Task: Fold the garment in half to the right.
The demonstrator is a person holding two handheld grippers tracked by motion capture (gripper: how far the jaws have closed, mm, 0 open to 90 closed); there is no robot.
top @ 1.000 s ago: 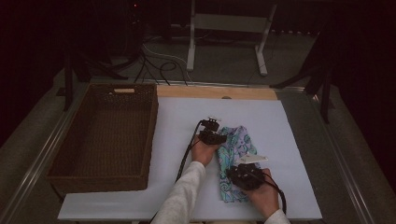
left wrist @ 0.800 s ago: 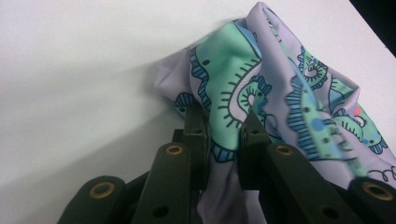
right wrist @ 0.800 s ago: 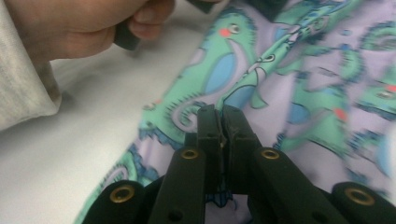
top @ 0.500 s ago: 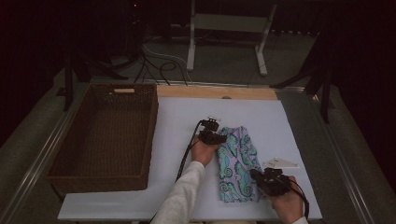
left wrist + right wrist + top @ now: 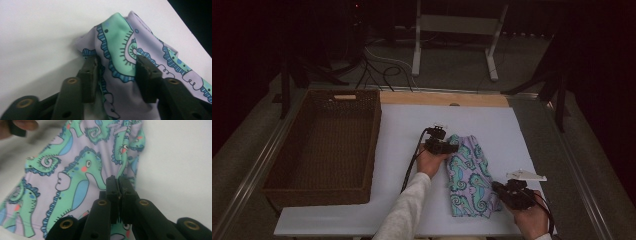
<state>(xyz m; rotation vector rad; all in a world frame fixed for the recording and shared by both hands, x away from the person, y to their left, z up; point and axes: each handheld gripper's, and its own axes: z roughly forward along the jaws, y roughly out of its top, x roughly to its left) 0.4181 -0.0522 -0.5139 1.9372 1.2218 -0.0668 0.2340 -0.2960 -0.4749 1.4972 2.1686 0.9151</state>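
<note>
While the wicker basket (image 5: 324, 145) sits left on the white table (image 5: 402, 130), the seahorse cloth (image 5: 469, 175) lies right of centre; the left gripper (image 5: 116, 68), just opening, straddles its top edge, and the right gripper (image 5: 118, 185) pinches its edge shut.

text: none readable | labels: none | brands: none | numbers: none | signs: none
</note>
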